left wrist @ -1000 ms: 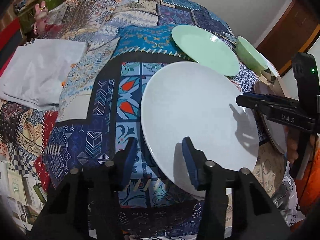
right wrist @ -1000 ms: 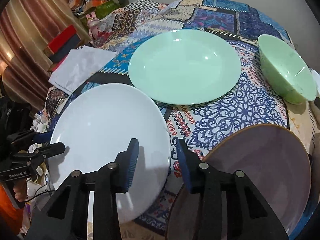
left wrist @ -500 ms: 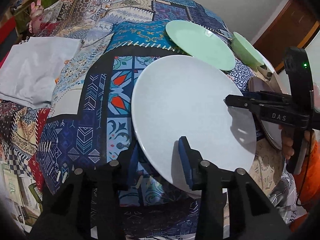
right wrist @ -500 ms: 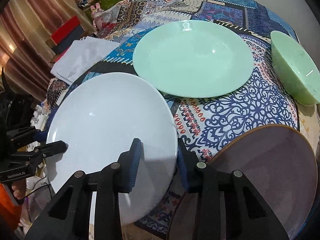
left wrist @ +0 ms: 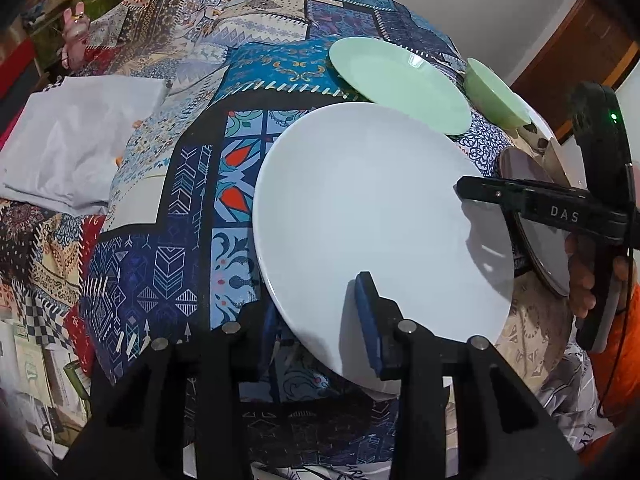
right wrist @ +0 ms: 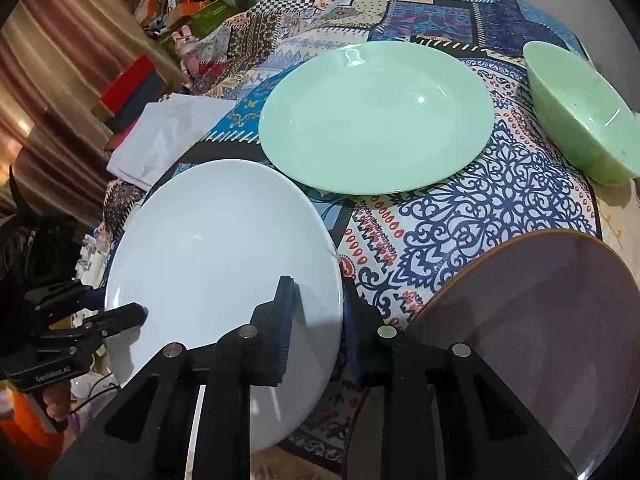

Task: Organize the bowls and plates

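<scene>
Both tongs are matte black plastic, each arm capped with a silver screw and lined with a ribbed blue pad. The left tongs (left wrist: pixel 320 320) carry "GenRobot.AI" in white lettering, the right tongs (right wrist: pixel 316 320) "DAS" beside a green indicator light. A thin black cable trails from each handle. An orange sleeve (left wrist: pixel 624 344) shows.

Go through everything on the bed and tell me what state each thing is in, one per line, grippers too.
white plate: tilted, near edge raised off the quilt, gripped at two rim spots
left hand-held gripper: shut on white plate, jaws just closing
right hand-held gripper: shut on white plate, jaws just closing
green plate: flat on quilt, empty
green bowl: upright, empty
brown plate: empty, untouched
white cloth: folded
</scene>
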### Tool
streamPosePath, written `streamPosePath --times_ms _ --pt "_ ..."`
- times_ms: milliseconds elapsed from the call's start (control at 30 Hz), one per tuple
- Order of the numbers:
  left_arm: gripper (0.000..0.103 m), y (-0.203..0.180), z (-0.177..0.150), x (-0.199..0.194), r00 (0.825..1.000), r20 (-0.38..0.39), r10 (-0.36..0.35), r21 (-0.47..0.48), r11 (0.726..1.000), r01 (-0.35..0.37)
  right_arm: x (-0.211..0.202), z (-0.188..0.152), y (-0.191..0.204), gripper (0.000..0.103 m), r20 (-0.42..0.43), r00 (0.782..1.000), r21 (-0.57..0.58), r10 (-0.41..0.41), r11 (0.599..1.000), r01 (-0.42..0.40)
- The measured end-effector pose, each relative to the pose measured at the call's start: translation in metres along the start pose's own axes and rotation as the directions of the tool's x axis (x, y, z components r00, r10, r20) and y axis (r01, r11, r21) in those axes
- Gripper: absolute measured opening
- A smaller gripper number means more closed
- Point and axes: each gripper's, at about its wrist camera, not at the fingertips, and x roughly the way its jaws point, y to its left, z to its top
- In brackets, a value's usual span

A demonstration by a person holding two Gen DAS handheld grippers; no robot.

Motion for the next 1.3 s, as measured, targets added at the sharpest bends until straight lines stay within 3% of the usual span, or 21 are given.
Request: streamPosePath --times_ms 500,1300 --pt "0.037 -0.010 0.005 -0.014 1.000 0.022 -0.009 -0.016 1.000 0.009 -0.028 -0.007 -0.002 0.020 0.065 0.998 -0.003 0.003 1.000 -0.003" --pt "0.037 -0.091 0.026 -0.019 0.996 0.056 -0.072 0.115 0.991 0.066 -0.087 -0.036 -0.054 0.020 0.155 0.986 0.106 -0.060 0.993 0.044"
